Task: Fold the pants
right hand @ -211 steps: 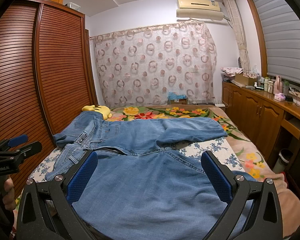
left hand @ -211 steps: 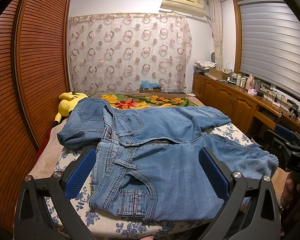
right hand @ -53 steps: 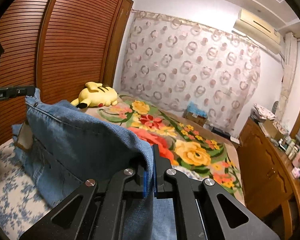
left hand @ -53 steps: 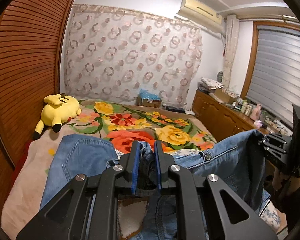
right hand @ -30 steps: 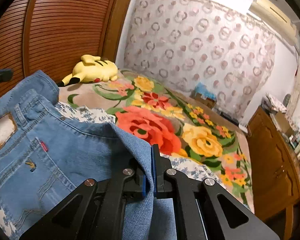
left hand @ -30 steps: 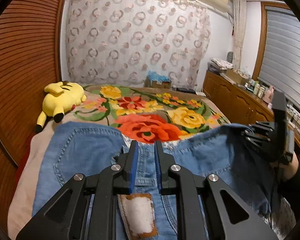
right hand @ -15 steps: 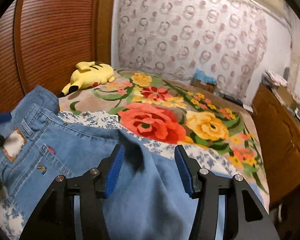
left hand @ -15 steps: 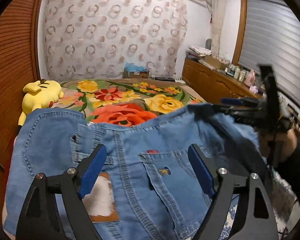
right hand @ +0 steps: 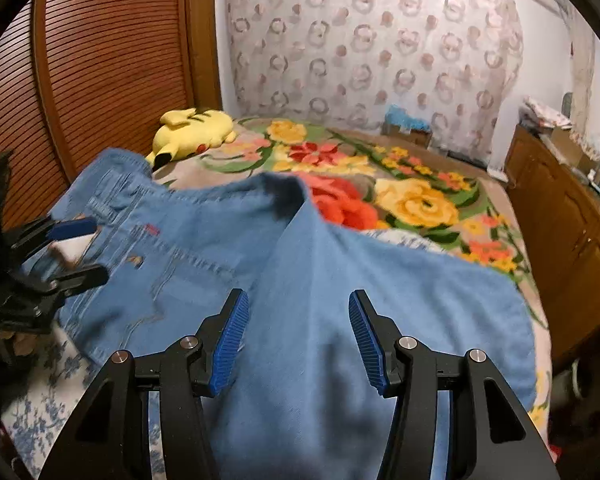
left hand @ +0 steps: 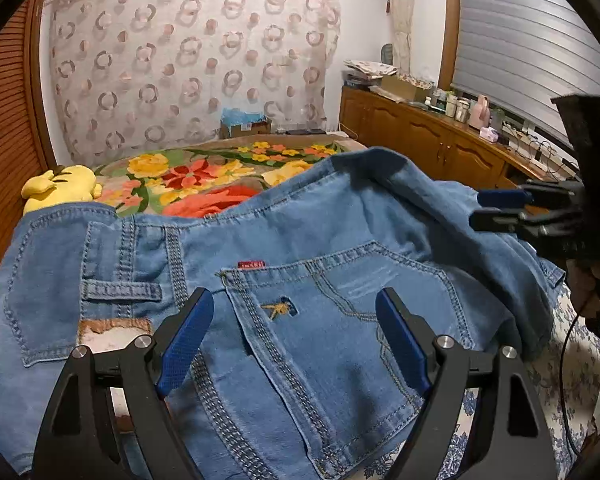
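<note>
The jeans [left hand: 340, 320] are matt blue denim with raised stitching; the claw pads [left hand: 186, 340] are ribbed blue rubber; the wardrobe doors [right hand: 112, 60] are glossy slatted wood.

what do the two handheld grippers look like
Both the left gripper and the right gripper have matte black angular frames with triangular cut-outs and silver round screw heads. Each finger carries a blue ribbed rubber pad. A thin black cable hangs beside the right gripper in the left wrist view.

Left gripper [left hand: 294, 332] tilted downward, jaws spread wide, nothing pinched. Right gripper [right hand: 296, 330] likewise angled down, jaws parted less far, pads clear of any cloth.
</note>
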Tool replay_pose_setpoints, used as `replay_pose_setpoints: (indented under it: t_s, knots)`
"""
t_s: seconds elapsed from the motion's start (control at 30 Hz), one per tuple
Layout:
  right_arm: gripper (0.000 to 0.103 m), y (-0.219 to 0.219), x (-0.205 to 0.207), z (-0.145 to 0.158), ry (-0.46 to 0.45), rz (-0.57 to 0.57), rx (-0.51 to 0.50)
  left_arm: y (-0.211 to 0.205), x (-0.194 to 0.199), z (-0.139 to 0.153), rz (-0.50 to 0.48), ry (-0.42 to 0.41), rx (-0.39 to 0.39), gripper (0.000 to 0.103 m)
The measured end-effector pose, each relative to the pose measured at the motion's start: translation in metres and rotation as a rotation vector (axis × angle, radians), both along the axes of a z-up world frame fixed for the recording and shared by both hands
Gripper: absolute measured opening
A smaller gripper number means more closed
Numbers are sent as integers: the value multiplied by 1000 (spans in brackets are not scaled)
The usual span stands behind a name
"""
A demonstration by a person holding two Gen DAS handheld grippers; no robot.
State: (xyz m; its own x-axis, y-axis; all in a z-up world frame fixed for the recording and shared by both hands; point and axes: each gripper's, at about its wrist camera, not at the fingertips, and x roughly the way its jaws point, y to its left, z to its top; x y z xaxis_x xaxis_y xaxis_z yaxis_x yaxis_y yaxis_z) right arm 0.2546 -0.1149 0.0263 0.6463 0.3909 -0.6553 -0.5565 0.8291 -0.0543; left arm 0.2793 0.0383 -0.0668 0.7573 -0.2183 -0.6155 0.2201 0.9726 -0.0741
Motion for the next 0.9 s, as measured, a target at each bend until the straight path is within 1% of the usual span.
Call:
replay_pose_setpoints:
  t_s: [0.07,0.17,0.3,0.33,0.37,0.4,0.43,0.47,0.57,0.7,0.77,0.83,0.9]
  knots:
    - [55,0,0,-3,13,-3,-24,-1,0,-2,-1,1,5,84]
    - [55,-3,-1,-5,45,-10,-29,-1,0,-2,-2,2,3,84]
    - [54,-9,-7,-8,61,-13,-42,-1,-2,-4,5,4,5,84]
    - [51,-11,-6,-10,67,-13,-45,-1,-3,-4,5,4,4,84]
    - [44,-13,-6,-12,74,-14,-48,-1,-2,-5,4,3,3,84]
    - [42,-15,-5,-13,80,-16,-49,-1,-2,-5,5,2,4,84]
    - [36,-17,-4,-13,84,-14,-44,-1,-2,-5,6,2,5,84]
    - [26,-19,-4,-14,92,-6,-40,-1,-2,-5,6,3,4,84]
    - [12,-24,-3,-10,92,7,-27,2,-3,-7,9,3,-1,84]
    - [10,-31,-1,4,54,13,-25,4,-2,-8,14,7,-2,84]
    - [9,-35,3,13,29,-5,-22,4,-2,-9,14,7,-2,84]
    - [9,-44,8,23,11,-27,4,4,-1,-10,14,10,0,84]
    - [5,-50,13,32,-22,-51,3,5,-1,-10,14,15,2,84]
